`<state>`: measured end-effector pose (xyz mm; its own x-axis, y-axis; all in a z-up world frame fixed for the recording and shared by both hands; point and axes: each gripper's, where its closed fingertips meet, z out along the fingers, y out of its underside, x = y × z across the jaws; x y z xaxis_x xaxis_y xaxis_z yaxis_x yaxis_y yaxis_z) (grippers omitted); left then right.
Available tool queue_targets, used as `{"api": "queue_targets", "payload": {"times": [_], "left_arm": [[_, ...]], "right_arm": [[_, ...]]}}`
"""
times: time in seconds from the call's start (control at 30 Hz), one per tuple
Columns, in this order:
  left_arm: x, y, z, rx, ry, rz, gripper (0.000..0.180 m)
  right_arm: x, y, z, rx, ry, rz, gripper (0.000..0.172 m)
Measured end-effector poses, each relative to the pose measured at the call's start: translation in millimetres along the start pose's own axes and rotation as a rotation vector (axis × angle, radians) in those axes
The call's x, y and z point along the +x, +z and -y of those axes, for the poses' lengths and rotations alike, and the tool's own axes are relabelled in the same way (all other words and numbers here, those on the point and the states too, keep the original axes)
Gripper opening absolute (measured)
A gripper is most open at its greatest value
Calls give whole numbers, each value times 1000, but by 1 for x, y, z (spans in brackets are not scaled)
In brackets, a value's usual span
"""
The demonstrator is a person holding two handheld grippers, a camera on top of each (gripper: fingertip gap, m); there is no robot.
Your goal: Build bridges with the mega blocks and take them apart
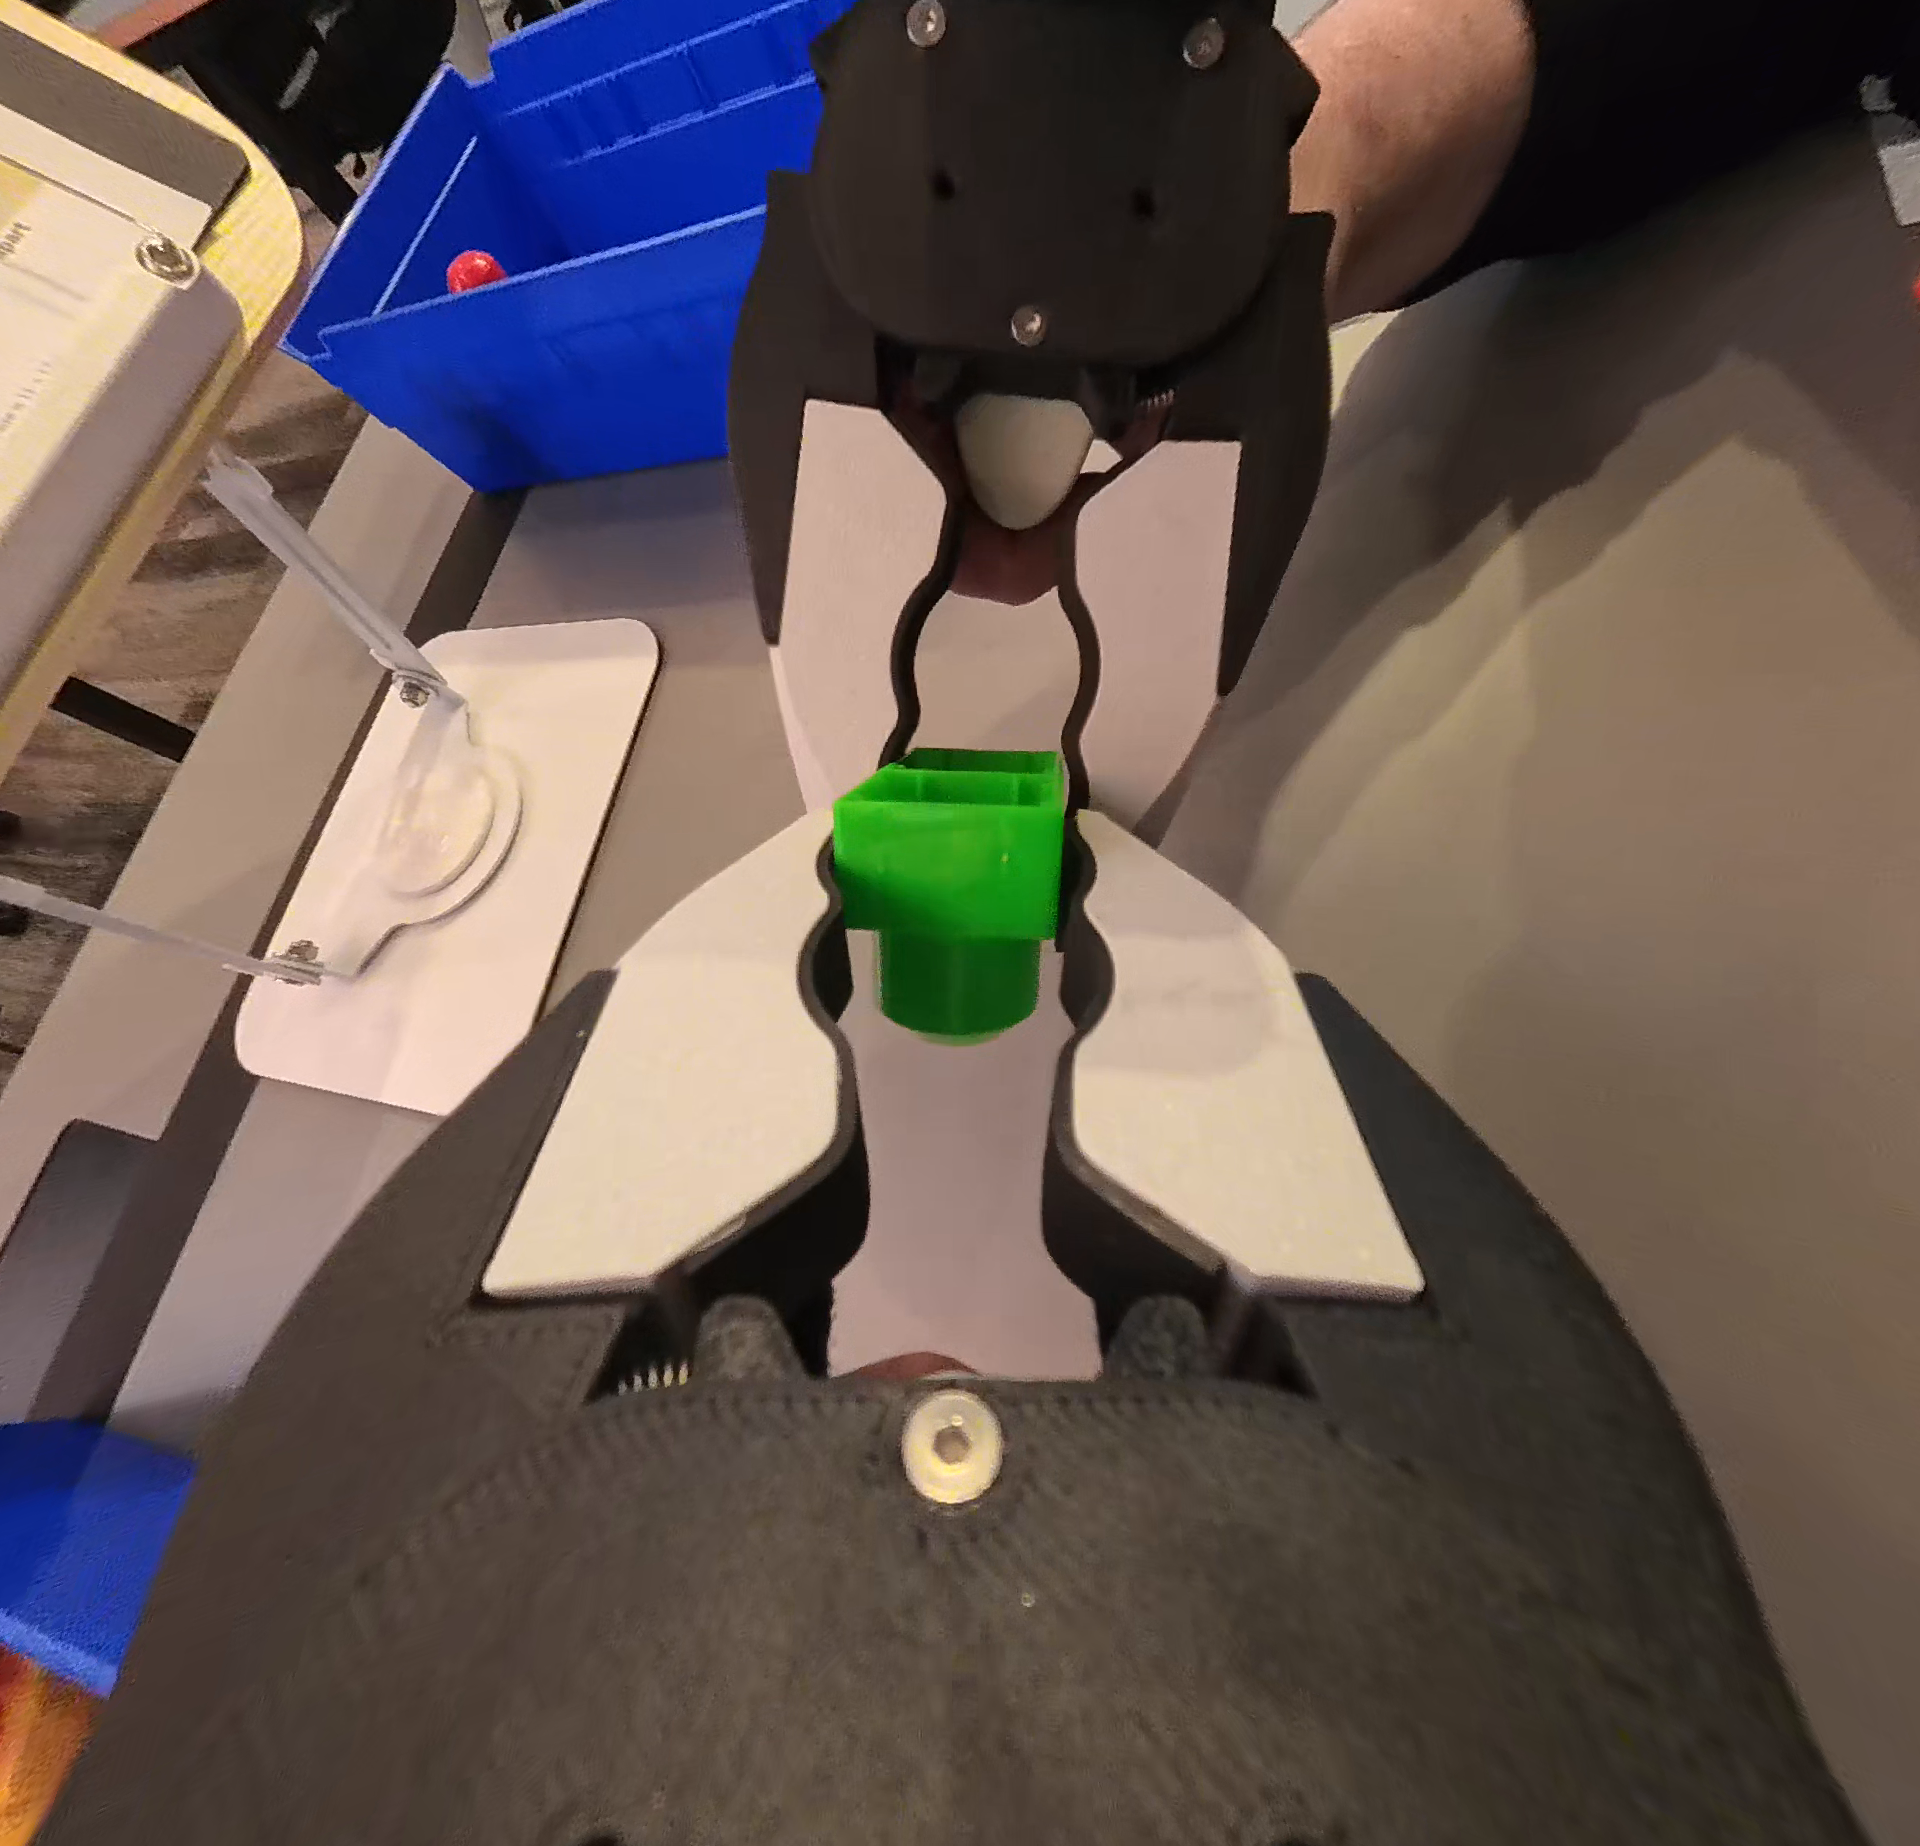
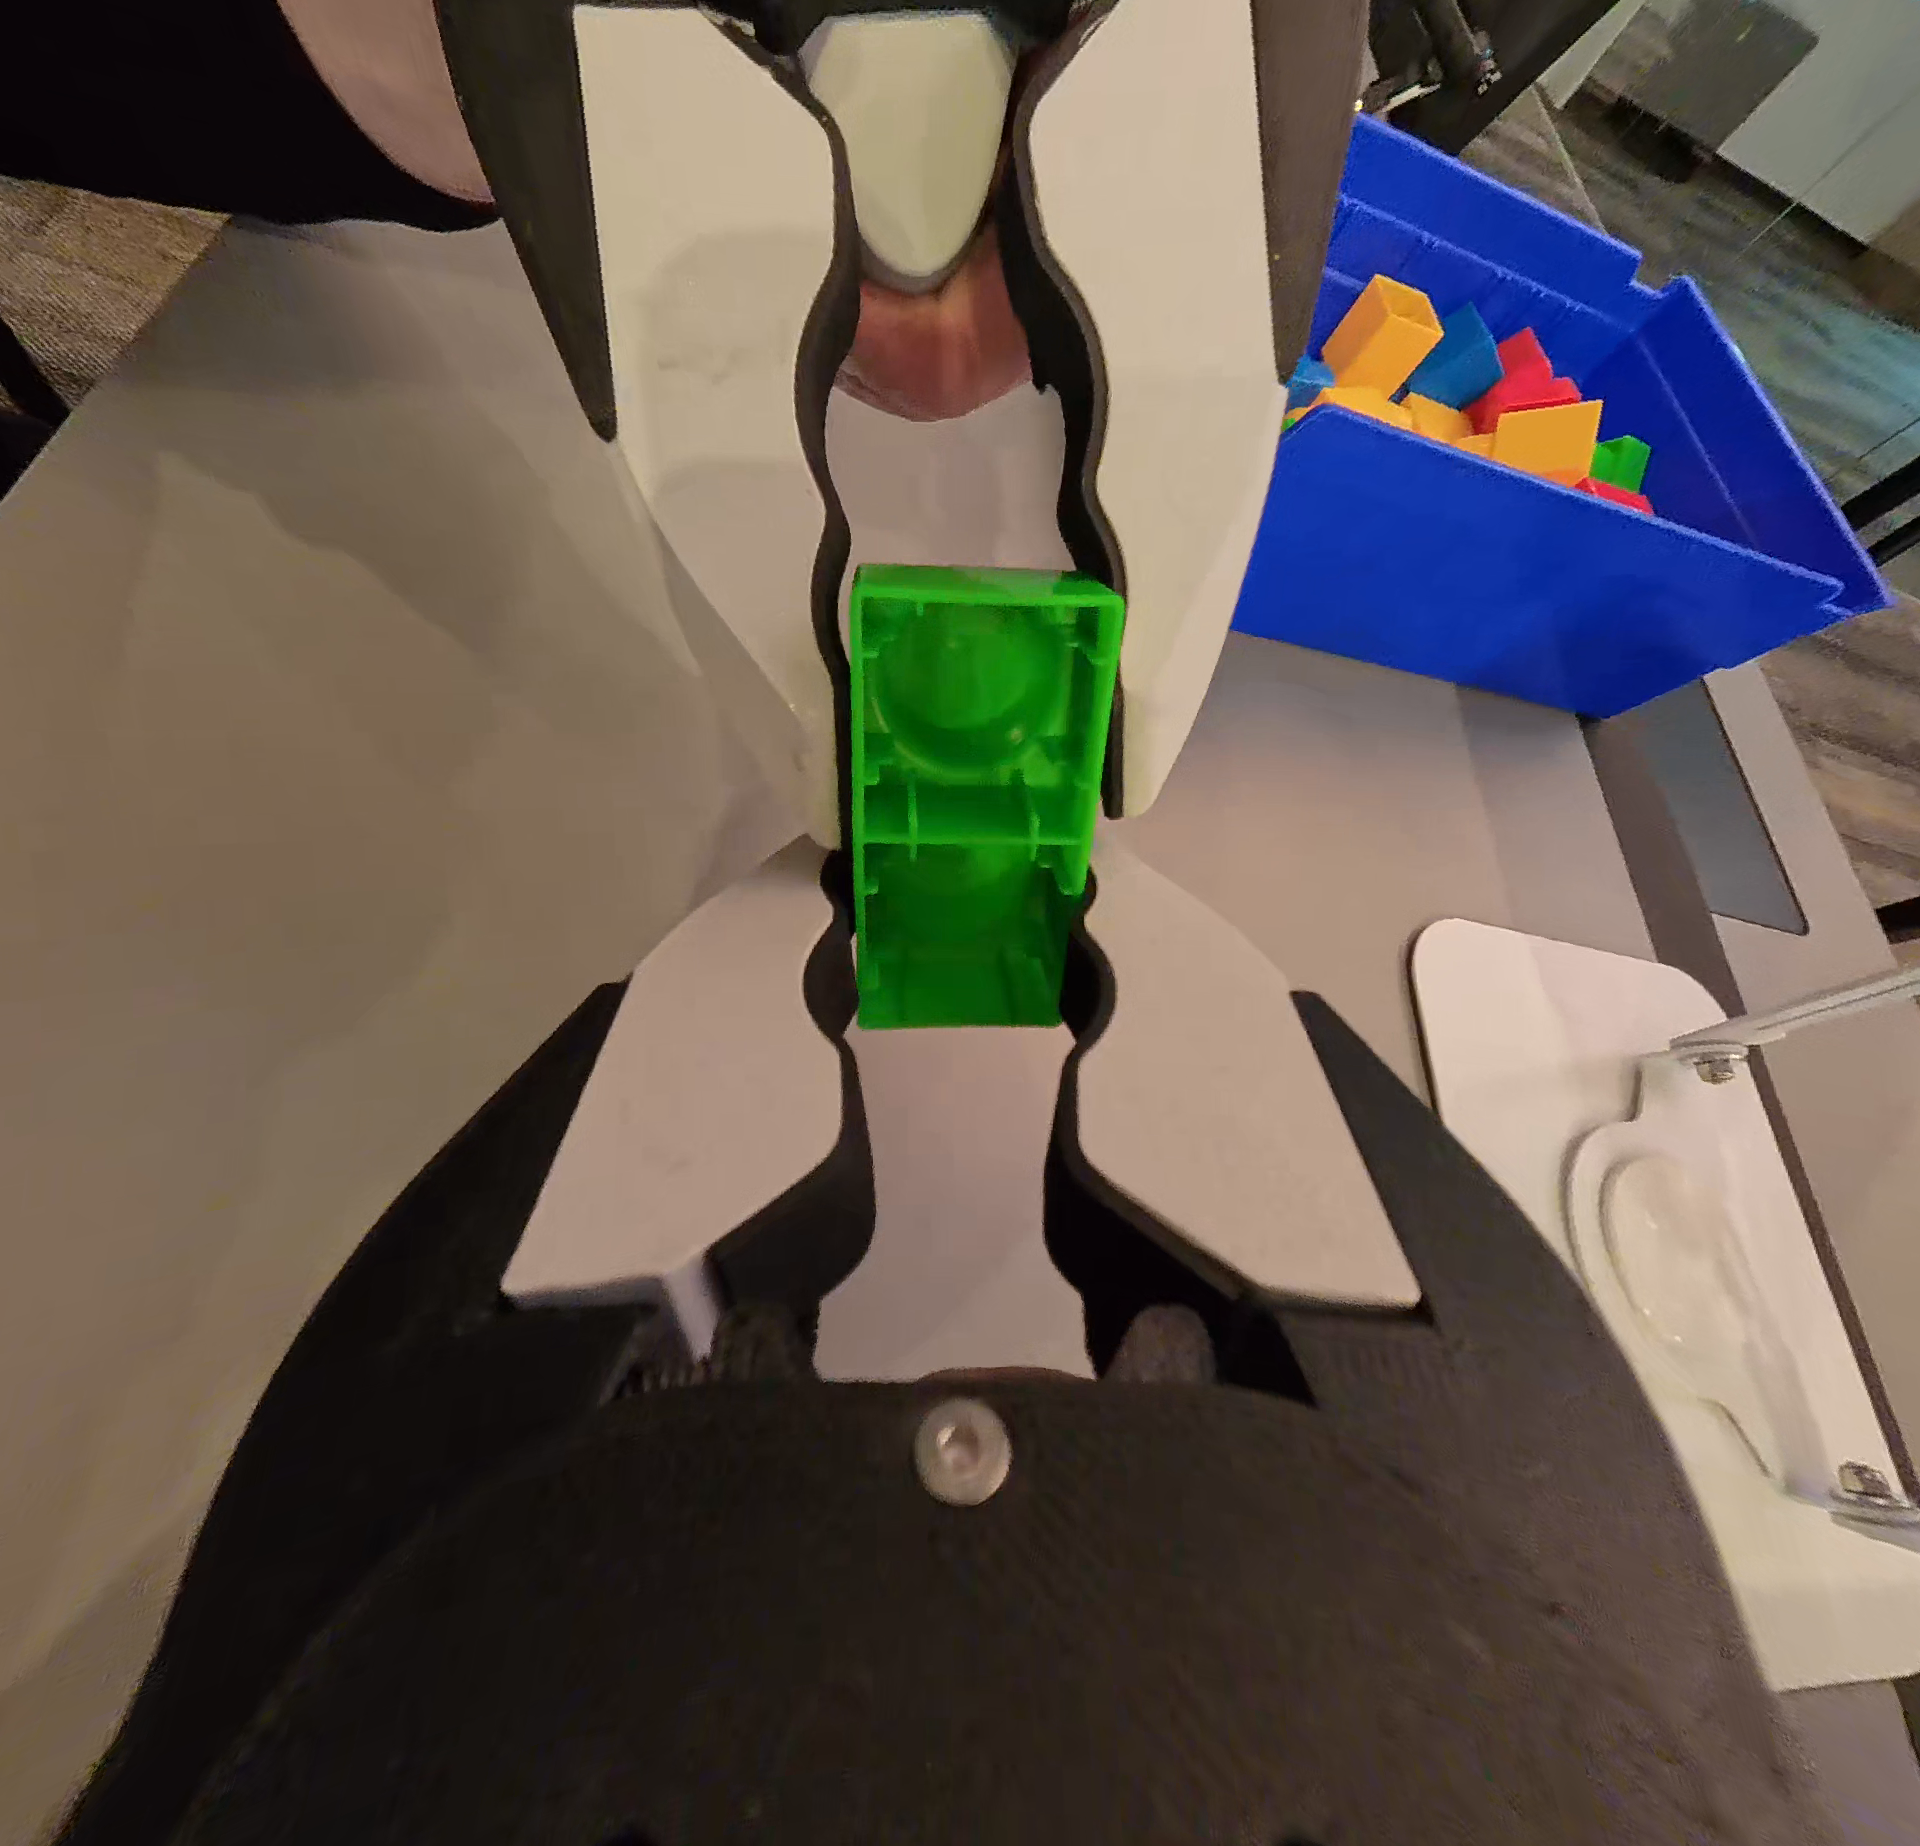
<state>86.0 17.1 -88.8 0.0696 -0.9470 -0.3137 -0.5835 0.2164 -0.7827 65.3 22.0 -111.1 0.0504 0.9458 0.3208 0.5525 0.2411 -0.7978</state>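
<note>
Taking the green block [image 1: 951,866] as the landmark, the left gripper [image 1: 951,903] clamps the block's end with both pads pressed on its flat side walls, and the right gripper [image 2: 971,923] clamps the opposite end the same way, so it hangs between them above the grey table [image 2: 312,757]. Farther right of the block sits the blue bin [image 2: 1507,570] of loose blocks. The block looks light, stiff and smooth, likely slippery, so the flat walls are the best hold rather than the round stud.

A grey table [image 2: 312,757] is shown. A blue bin [image 2: 1507,591] filled with coloured blocks [image 2: 1455,394] is set on it, beside a white plate [image 1: 499,757] fitted with a clear dome [image 1: 447,820].
</note>
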Motion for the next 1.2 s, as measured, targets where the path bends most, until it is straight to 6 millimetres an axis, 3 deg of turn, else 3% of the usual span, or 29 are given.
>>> {"api": "queue_targets", "payload": {"times": [0.1, 0.17, 0.23, 0.3, 0.4, 0.47, 0.57, 0.7, 0.83, 0.9, 1.07, 1.2], "left_arm": [[1, -3, 0, 21, -15, 0, 38], [-2, -10, 0, 39, -40, 11, 52], [-13, -28, -1, 52, -54, 51, 61], [-40, -58, -14, 10, -38, 165, 59], [-91, -112, -50, -114, -46, 315, 51], [-129, -145, -85, -237, -85, 406, 47], [-176, -176, -146, -454, -153, 484, 38], [-212, -187, -218, -715, -168, 457, 28], [-229, -183, -260, -916, -105, 364, 13], [-236, -187, -280, -1062, -47, 325, 18], [-235, -181, -310, -1233, 3, 198, 33], [-228, -167, -314, -1245, -20, 124, 2]], "right_arm": [[-2, 0, 0, 23, 18, -3, 37], [3, -2, -5, 22, 30, -32, 37], [9, -6, -12, 29, 57, -47, 37], [14, -12, -19, 40, 89, -62, 37], [14, -15, -32, 42, 110, -79, 37], [12, -13, -41, 29, 116, -76, 37], [9, -9, -47, 24, 118, -69, 37], [7, -7, -47, 26, 119, -60, 37], [6, -6, -48, 29, 124, -52, 37], [5, -6, -49, 28, 127, -47, 37], [4, -4, -53, 25, 132, -32, 37], [5, -4, -54, 26, 138, -32, 37]]}}
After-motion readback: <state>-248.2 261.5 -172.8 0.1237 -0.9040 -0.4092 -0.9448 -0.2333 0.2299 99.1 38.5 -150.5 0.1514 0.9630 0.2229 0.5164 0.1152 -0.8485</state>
